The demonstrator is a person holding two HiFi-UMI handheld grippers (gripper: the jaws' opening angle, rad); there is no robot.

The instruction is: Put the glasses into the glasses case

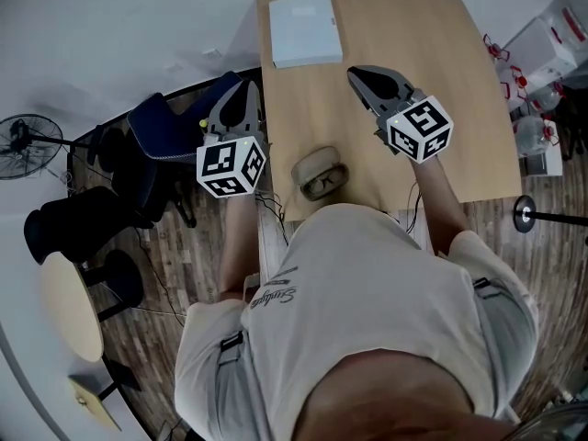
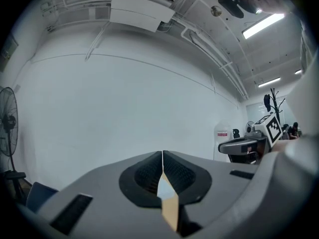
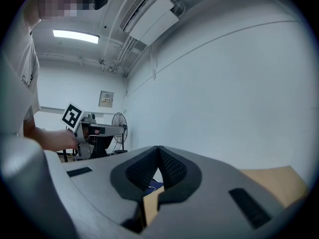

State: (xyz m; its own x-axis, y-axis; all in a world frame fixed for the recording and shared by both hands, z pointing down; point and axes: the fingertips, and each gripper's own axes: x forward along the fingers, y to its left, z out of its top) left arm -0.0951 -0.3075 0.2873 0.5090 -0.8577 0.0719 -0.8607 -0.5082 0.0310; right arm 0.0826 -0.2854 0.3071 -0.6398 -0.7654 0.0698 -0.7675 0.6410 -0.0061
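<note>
The script print on the person's pale shirt [image 1: 276,294] is curving across the back and is too warped to read, and the only clear marks are the black-and-white square patterns on the two gripper cubes. In the left gripper view a wall sign [image 2: 222,134] with a red band is showing too small to make out, and the same goes for a framed notice [image 3: 105,99] in the right gripper view. The glasses case [image 1: 317,166] is lying open at the near edge of the wooden worktop [image 1: 459,108], just in front of the person's body, and the dark glasses [image 1: 323,185] are sitting inside it, though their arms are too small to trace. The left gripper [image 2: 162,154] is hanging clenched on nothing, its tips meeting. In the head view it is floating off the worktop's left edge, above a blue chair [image 1: 170,127]. The right gripper [image 3: 158,148] is likewise pressed closed and empty, hovering over the worktop beyond and to the right of the case, well apart from it. A white flat box [image 1: 303,28] is resting at the far edge. On the floor to the left, a fan [image 1: 20,143], a black seat [image 1: 78,220] and a small round table [image 1: 70,307] are standing. Clear plastic containers [image 1: 551,39] are crowding the right side, partly cut off by the frame.
</note>
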